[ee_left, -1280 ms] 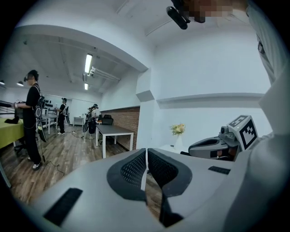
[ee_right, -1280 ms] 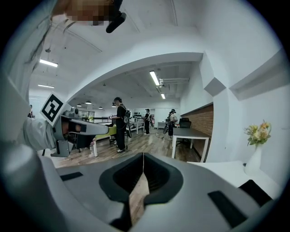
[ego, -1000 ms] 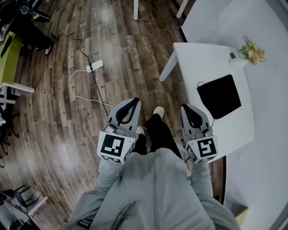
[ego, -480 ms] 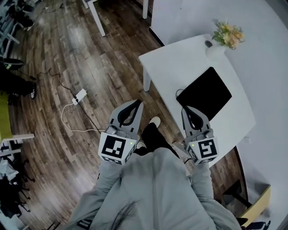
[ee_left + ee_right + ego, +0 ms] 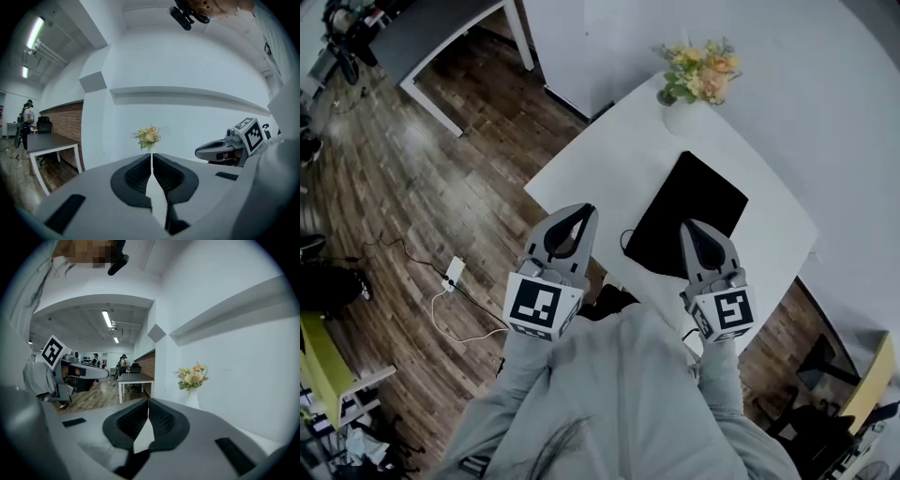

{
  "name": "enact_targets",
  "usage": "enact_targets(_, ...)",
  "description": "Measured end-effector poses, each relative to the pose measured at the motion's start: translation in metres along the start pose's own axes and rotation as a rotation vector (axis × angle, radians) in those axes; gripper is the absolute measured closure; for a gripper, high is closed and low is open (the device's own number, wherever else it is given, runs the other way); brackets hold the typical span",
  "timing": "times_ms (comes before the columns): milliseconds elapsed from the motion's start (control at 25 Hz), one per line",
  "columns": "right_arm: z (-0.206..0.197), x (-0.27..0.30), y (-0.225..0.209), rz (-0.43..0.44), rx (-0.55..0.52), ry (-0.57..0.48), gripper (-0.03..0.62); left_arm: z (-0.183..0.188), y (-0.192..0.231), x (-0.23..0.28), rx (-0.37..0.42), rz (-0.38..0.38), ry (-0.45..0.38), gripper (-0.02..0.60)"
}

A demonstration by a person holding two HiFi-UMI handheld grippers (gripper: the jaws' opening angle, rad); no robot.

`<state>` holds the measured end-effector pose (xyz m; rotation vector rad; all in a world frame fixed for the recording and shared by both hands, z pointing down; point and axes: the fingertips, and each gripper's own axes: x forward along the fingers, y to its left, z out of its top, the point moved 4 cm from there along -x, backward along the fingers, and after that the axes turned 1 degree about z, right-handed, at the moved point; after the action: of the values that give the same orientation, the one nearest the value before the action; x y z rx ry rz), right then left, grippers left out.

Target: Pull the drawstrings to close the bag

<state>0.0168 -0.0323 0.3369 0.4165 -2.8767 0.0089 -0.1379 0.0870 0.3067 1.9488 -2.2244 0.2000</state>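
Note:
A flat black bag [image 5: 689, 214] lies on a small white table [image 5: 581, 164], with a thin black cord looping [image 5: 625, 243] from its near corner. The head view shows my left gripper [image 5: 586, 212] shut and empty, hanging in the air over the table's near-left edge. My right gripper [image 5: 687, 227] is also shut and empty, and its tip overlaps the bag's near edge from above. In the left gripper view the left gripper [image 5: 151, 155] has its pads together. The right gripper [image 5: 148, 401] is shut the same way in its own view. Neither touches the bag.
A white vase of flowers [image 5: 698, 73] stands at the table's far corner, against a white wall. A grey desk [image 5: 441, 33] stands at the far left. A power strip with a white cable [image 5: 450, 275] lies on the wooden floor. People stand in the distance [image 5: 123, 363].
The view has swung round: the table and bag, at the right a second ago, now lie straight ahead under the gripper tips. Both grippers stay shut, side by side.

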Motion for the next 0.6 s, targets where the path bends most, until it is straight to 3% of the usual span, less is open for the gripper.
enact_targets(280, -0.012, -0.036, -0.068, -0.251, 0.062, 0.017, 0.569, 0.016, -0.021, 0.070, 0.050, -0.183, 0.019, 0.546)
enact_targets(600, -0.033, -0.086, -0.099, -0.522, 0.129, 0.069, 0.570, 0.025, -0.050, 0.129, 0.100, -0.419, 0.032, 0.546)
